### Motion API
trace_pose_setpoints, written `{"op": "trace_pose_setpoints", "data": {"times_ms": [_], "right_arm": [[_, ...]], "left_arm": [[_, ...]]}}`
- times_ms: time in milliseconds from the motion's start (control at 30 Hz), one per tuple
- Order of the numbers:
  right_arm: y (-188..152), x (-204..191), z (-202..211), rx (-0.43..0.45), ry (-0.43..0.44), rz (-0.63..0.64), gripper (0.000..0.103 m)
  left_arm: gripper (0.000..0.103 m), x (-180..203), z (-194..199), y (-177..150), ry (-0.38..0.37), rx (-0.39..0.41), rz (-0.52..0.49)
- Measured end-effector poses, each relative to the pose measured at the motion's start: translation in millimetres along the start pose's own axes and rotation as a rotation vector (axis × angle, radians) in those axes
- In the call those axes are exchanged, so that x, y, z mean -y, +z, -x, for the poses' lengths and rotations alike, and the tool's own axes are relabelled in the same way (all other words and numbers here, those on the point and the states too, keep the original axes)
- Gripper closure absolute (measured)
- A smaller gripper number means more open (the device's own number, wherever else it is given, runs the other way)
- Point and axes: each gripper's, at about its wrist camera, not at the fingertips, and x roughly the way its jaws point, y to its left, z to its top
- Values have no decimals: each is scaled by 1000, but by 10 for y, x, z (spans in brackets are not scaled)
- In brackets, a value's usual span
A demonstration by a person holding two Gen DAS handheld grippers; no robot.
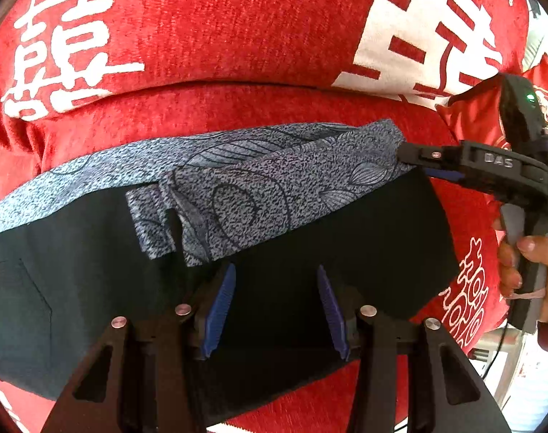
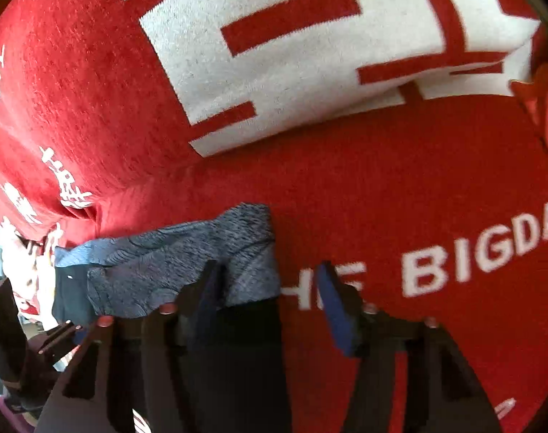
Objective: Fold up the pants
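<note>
Left wrist view: your left gripper (image 1: 275,310) hangs unclenched, nothing pinched, over the black pants (image 1: 364,252) on the red sofa (image 1: 238,115), so smooth w/ it; right wrist view: right gripper (image 2: 270,306) straddles the grey waistband (image 2: 245,252) corner, pads apart—clamp fully before lifting.

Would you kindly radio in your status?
Left gripper open above pants. Right gripper open at waistband corner. Nothing obstructing.

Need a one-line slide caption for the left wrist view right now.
Open left gripper poised over black pants with grey patterned waistband on red sofa cover; right gripper at the waistband's end.
</note>
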Motion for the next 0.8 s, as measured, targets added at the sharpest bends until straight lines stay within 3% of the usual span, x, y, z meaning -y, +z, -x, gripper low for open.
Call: {"op": "trace_pose_setpoints", "data": {"times_ms": [200,333,533,700,800], "right_arm": [[-282,-33,381,39,-87,29,42],[-505,-110,573,66,-88,56,42],[-667,-251,588,76,-92,90,42],[-687,-416,496,52,-59,106,42],[-750,-512,360,19,-65,144,38]], "left_arm": [[54,-54,80,-110,14,1,5],[54,-89,163,-129,48,-7,54],[54,36,307,99,36,59,60],[54,-60,-12,89,136,3,99],[54,33,15,0,185,18,39]]}}
